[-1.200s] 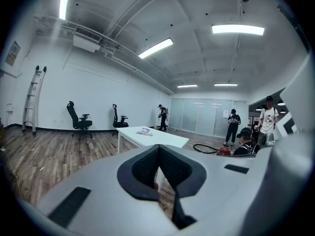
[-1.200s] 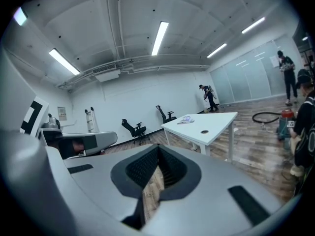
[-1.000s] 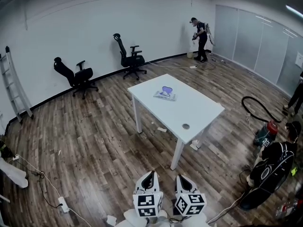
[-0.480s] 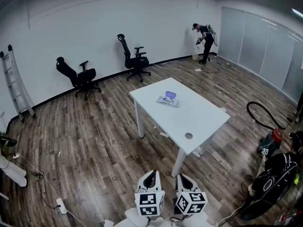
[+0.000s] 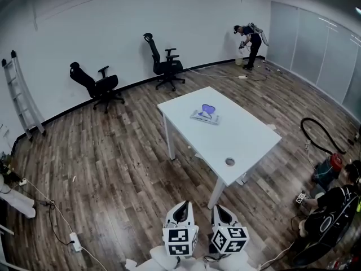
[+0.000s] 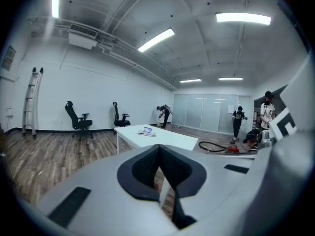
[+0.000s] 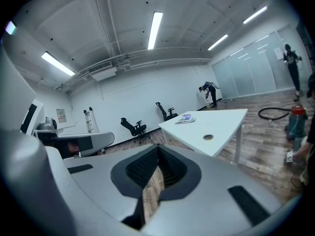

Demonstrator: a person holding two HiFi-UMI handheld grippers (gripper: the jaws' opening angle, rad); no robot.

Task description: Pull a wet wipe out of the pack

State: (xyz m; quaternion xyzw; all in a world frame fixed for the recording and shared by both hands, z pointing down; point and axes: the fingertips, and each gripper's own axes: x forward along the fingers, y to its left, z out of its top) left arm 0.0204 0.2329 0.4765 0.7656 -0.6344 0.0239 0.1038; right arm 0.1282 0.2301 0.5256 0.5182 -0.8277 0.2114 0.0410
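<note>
Pack (image 5: pixel 205 115) lies (on table (image 5: pixel 242 137)) well beyond left tongs (image 5: pixel 181 206), right tongs (image 5: pixel 219 208).

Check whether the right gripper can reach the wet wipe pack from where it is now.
Probably not yet. The right gripper hangs over the floor, short of the table's near corner, and the wet wipe pack lies toward its far end. Nothing blocks the way; the person would need to step closer.

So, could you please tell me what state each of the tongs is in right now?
Left tongs: closed, holding nothing.
Right tongs: closed, holding nothing.
</note>
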